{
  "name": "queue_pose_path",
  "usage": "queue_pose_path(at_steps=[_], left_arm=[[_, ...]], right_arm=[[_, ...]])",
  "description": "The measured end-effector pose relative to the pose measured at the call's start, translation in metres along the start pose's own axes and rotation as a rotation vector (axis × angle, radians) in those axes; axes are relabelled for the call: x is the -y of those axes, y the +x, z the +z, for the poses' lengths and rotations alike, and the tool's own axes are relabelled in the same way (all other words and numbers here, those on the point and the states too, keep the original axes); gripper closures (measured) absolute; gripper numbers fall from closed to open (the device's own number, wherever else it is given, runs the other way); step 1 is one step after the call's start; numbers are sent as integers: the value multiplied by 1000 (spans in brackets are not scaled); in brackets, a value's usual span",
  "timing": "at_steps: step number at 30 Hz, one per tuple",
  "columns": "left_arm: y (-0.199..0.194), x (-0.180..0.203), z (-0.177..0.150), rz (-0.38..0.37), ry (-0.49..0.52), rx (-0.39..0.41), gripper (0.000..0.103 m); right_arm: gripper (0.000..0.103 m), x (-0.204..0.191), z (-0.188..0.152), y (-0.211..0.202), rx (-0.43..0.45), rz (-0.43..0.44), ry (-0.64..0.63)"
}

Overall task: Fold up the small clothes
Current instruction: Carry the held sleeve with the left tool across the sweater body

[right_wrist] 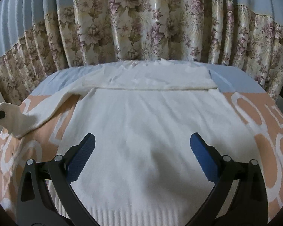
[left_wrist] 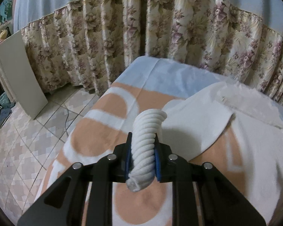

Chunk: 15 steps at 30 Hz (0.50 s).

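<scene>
Left gripper (left_wrist: 143, 157) is clamped tight on the ribbed cuff (left_wrist: 144, 150) of the white sweater's sleeve, blue pads pinching it from both sides, the bunched cuff standing up between the fingers and poking out behind them toward the camera. In the right wrist view that same sleeve (right_wrist: 47, 111) runs off the left side of the garment, lifted clear of the blanket at its end, where a dark finger tip of the left gripper sits at the frame edge.

Right gripper (right_wrist: 142, 156) has its jaws spread wide, nothing between them. It hangs above the body of the white sweater (right_wrist: 141, 124); whether the blue pads (right_wrist: 83, 158) brush the fabric, I cannot tell.

The sweater lies flat, spread across a peach-and-white patterned blanket (right_wrist: 264, 131) on the bed, ribbed hem (right_wrist: 122, 214) nearest the right camera. Its far end is folded over in a band across the top, by the pale blue sheet (right_wrist: 235, 82). Floral curtains (right_wrist: 141, 28) hang just behind the bed. In the left wrist view, tiled floor (left_wrist: 28, 141) lies beside the bed, with a pale board (left_wrist: 18, 71) leaning near the curtain.
</scene>
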<state>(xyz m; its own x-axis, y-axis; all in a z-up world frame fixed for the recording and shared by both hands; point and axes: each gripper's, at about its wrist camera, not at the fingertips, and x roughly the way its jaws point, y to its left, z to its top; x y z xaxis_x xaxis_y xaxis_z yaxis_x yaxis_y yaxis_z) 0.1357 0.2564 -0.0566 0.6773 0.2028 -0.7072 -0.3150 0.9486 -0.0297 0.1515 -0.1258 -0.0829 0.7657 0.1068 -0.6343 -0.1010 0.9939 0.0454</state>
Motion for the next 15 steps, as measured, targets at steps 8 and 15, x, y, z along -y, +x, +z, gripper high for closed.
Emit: queue_pose_path(at_steps=[8,15], left_arm=[[8,87,45,-67,47,30,84],[36,189,71,-159,133,17,84]], right_arm=[[3,34,44,22,12,-5,-5],[3,82,90,43,32,-36,0]])
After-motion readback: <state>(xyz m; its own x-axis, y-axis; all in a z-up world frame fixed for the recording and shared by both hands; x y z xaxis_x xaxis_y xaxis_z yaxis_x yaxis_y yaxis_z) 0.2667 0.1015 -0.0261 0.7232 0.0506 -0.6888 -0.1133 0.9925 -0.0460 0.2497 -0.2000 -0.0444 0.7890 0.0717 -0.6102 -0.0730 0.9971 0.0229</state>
